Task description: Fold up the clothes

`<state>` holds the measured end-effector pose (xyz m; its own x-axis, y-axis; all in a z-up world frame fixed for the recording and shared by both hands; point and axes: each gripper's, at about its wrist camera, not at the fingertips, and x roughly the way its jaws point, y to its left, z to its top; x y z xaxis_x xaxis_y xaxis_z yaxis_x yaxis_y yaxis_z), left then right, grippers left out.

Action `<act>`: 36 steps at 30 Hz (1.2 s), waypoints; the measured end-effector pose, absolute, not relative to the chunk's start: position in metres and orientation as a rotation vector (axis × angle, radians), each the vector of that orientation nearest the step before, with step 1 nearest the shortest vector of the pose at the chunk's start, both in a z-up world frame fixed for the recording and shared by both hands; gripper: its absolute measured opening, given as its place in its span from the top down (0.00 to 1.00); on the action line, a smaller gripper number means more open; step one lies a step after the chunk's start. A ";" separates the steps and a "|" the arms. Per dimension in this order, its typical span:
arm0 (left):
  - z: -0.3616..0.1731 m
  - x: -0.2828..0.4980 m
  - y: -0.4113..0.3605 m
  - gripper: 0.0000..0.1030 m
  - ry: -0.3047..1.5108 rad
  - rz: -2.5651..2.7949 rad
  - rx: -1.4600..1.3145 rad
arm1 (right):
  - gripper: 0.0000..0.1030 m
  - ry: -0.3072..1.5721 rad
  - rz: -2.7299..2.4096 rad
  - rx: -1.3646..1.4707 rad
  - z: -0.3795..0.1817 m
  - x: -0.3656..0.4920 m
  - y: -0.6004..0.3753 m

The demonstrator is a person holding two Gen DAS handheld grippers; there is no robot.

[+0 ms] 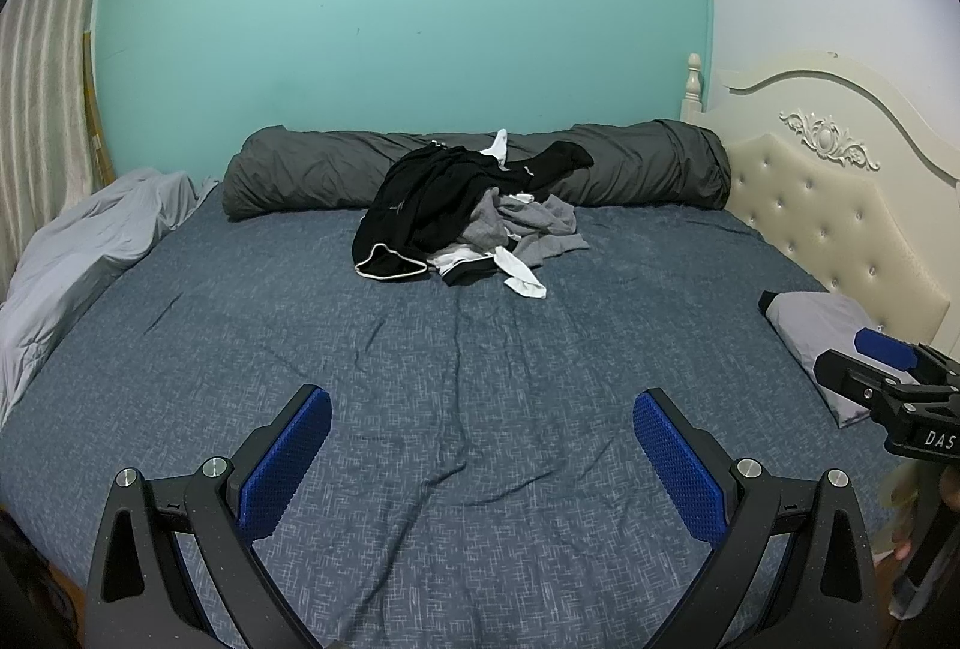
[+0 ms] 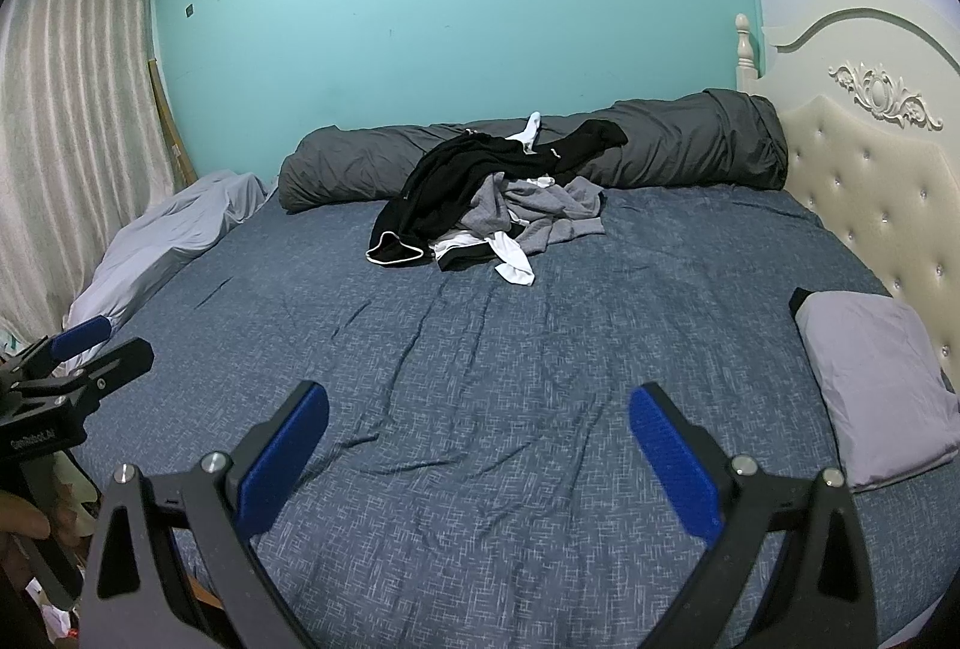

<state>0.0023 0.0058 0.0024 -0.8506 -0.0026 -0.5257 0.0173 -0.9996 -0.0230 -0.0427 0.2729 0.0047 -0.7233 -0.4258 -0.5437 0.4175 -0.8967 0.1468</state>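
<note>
**Black and grey heap waits straight ahead, out of reach**

Black, grey and white garments lie in one tangled clothes pile (image 1: 474, 211) at the far side of the bed (image 1: 456, 397), against the rolled dark-grey duvet (image 1: 312, 169). Both your claws are spread wide and empty: left gripper (image 1: 483, 460), right gripper (image 2: 480, 460). The pile lies dead ahead of both, well apart, neither clearly nearer; its spread runs roughly left to right. Only wrinkled blue sheet lies between. A folded grey pillowcase (image 2: 876, 385) sits near your right gripper, beside the headboard (image 2: 870, 181), off the direct line.
</note>
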 end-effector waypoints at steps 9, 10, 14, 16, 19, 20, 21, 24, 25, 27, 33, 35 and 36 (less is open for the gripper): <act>0.001 0.002 0.004 0.00 0.044 -3.007 0.859 | 0.02 -0.020 -2.557 0.820 0.006 -0.047 0.273; 0.001 0.001 0.004 0.00 0.044 -3.006 0.859 | 0.02 -0.020 -2.556 0.822 0.006 -0.047 0.273; -0.001 -0.003 0.003 0.00 0.052 -3.006 0.867 | 0.02 -0.018 -2.555 0.823 0.006 -0.049 0.273; -0.003 -0.006 0.001 0.00 0.063 -3.002 0.872 | 0.02 -0.017 -2.554 0.825 0.005 -0.050 0.273; -0.009 -0.013 -0.003 0.00 0.091 -2.993 0.886 | 0.02 -0.018 -2.549 0.838 0.003 -0.054 0.272; -0.014 -0.017 -0.006 0.00 0.107 -2.986 0.894 | 0.02 -0.019 -2.546 0.845 0.001 -0.055 0.272; -0.019 -0.022 -0.009 0.00 0.124 -2.977 0.903 | 0.02 -0.019 -2.543 0.856 -0.002 -0.057 0.271; -0.037 -0.037 -0.023 0.00 0.174 -2.941 0.930 | 0.02 -0.018 -2.530 0.898 -0.013 -0.068 0.268; -0.045 -0.044 -0.029 0.00 0.192 -2.927 0.939 | 0.02 -0.018 -2.525 0.912 -0.018 -0.072 0.266; -0.061 -0.058 -0.042 0.00 0.221 -2.894 0.951 | 0.02 -0.022 -2.508 0.945 -0.029 -0.083 0.261; -0.110 -0.107 -0.091 0.00 0.330 -2.797 0.974 | 0.02 -0.032 -2.452 1.029 -0.068 -0.133 0.229; -0.125 -0.124 -0.107 0.00 0.364 -2.771 0.982 | 0.02 -0.033 -2.429 1.047 -0.080 -0.153 0.214; -0.132 -0.133 -0.114 0.00 0.379 -2.762 0.988 | 0.02 -0.034 -2.415 1.051 -0.086 -0.162 0.205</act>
<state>-0.1328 -0.1135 -0.1325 -0.7620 -0.0857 -0.6419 0.2552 -0.9507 -0.1761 -0.1623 0.2055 -0.0862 -0.5758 -0.4551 -0.6793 0.4356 -0.8738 0.2161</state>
